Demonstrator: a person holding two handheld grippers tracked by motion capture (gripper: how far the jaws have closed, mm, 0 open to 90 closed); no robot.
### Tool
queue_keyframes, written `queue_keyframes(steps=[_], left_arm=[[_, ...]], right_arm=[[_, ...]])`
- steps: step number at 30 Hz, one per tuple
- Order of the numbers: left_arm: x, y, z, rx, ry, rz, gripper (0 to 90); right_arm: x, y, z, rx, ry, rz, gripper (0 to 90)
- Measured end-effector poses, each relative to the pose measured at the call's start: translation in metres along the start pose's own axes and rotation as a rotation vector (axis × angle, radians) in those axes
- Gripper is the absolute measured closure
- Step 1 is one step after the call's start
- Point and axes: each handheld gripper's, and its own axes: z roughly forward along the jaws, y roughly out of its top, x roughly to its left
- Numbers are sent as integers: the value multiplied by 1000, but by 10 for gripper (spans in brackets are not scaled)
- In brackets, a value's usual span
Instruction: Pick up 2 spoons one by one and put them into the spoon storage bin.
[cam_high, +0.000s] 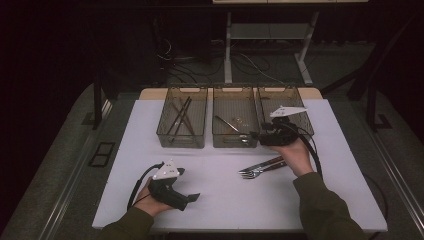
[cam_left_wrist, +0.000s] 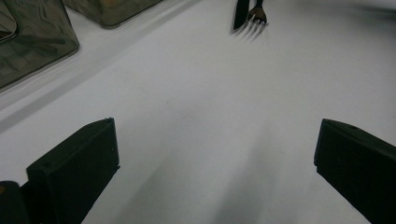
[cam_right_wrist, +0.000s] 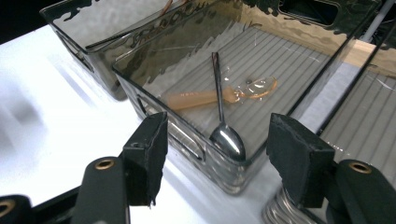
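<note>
My right gripper (cam_right_wrist: 217, 156) hovers at the near corner of the middle bin (cam_high: 235, 125), jaws apart and empty, just above the metal spoon (cam_right_wrist: 224, 126) lying inside. That reads as one piece just sorted, with the forks (cam_high: 260, 169) waiting on the counter (cam_high: 210, 200). Next I'd swing back for them, while my left gripper (cam_high: 192, 197) rests open.

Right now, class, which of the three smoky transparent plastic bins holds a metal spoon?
The middle bin: a metal spoon lies in it across an orange plastic spoon. The left bin holds dark sticks.
</note>
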Motion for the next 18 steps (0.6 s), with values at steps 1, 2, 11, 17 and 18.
queue_keyframes(steps=[1, 2, 11, 17, 18], left_arm=[[0, 0, 0, 0, 0, 0, 0], [0, 0, 0, 0, 0, -2, 0], [0, 0, 0, 1, 0, -3, 0], [0, 0, 0, 0, 0, -3, 0], [0, 0, 0, 0, -1, -2, 0]], right_arm=[[-1, -1, -2, -5, 8, -5, 396], [-1, -3, -4, -5, 13, -9, 403], [-2, -20, -16, 15, 88, -23, 598], [-6, -36, -18, 78, 85, -51, 804], [-7, -38, -18, 91, 85, -54, 838]])
